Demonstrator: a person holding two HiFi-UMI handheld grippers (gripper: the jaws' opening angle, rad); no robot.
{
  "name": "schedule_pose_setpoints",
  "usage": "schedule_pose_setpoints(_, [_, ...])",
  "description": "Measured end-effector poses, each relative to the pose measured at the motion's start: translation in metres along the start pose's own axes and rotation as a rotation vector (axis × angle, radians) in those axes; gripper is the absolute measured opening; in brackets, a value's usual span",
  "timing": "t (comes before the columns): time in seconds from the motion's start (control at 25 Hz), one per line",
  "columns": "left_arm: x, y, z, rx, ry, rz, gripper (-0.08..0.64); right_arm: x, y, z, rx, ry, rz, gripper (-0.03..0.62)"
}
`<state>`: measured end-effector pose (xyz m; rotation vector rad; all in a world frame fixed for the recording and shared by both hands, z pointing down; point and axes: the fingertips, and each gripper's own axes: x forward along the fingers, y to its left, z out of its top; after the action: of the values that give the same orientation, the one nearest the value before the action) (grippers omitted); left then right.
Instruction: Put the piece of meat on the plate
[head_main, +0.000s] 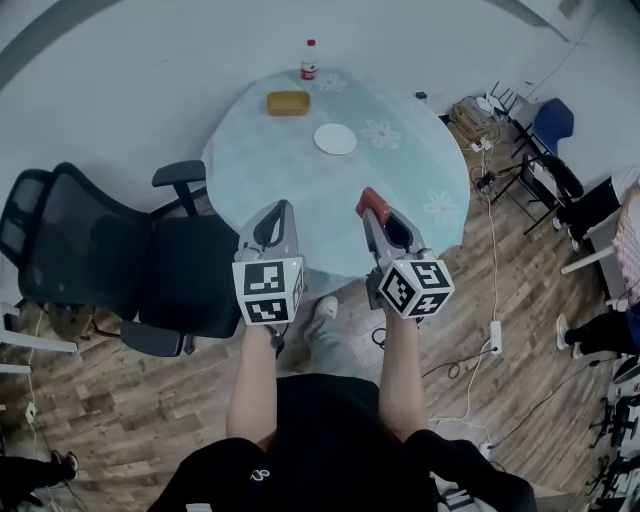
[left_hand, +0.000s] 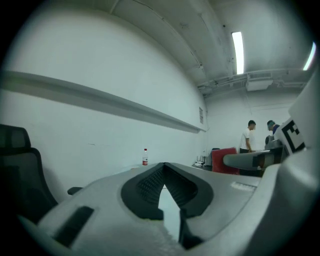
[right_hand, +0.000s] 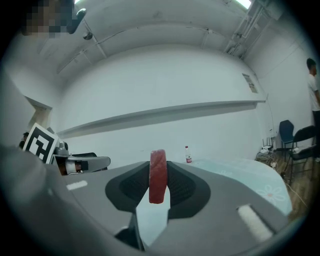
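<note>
Seen from above, a round counter (head_main: 250, 170) sits ahead of you, with an office chair (head_main: 100, 270) at its left edge.

Your left tongs (head_main: 283, 208) hang over the near edge of the counter. Their tips are pressed together and nothing is between them.

Further in, close to the far edge, a brown block (head_main: 288, 103) lies flat. A small bottle (head_main: 309, 62) stands just beyond it, right at the far edge.

A white plate (head_main: 335, 139) lies right of the block, past the middle of the counter and on its far half. It is bare.

Your right tongs (head_main: 370, 206) also hang over the near edge, a little right of the plate's line. They are clamped on the meat (right_hand: 157, 176), a red slice pinched on its flat sides. The slice stands on edge with its long axis upright, poking out above and below the pads.

The plate lies straight ahead of the right tongs and slightly to the left, well apart from them. It sits between the lines of your two hands, nearer the right one. By my reading, the loaded hand needs to reach forward and a touch leftward, with the slice then tipped to lie flat on the plate.

Off the counter's right edge, cables and chairs crowd the floor.
</note>
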<state>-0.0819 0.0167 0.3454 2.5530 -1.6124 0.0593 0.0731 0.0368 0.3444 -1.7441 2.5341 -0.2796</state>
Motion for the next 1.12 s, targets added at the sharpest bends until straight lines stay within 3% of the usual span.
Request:
schedule_pose_setpoints(0.2, [0.07, 0.039, -0.014, -0.039, 0.045, 0.078, -0.006, 0.083, -0.029, -0.012, -0.002, 0.085, 0.061, 0.104])
schedule_pose_setpoints(0.36, [0.138, 0.045, -0.029, -0.051, 0.104, 0.086, -0.007, 0.136, -0.081, -0.019, 0.064, 0.146, 0.052, 0.103])
schedule_pose_setpoints(0.52, [0.2, 0.036, -0.021, -0.016, 0.12, 0.062, -0.006, 0.174, -0.129, -0.007, 0.129, 0.118, 0.039, 0.103])
schedule_pose_setpoints(0.84, [0.293, 0.033, -0.023, 0.024, 0.176, 0.074, -0.006, 0.215, -0.22, -0.01, 0.269, 0.079, -0.014, 0.103])
schedule_pose_setpoints(1.12, [0.33, 0.001, -0.055, 0.003, 0.251, -0.01, -0.006, 0.216, -0.277, -0.035, 0.361, 0.099, -0.102, 0.103])
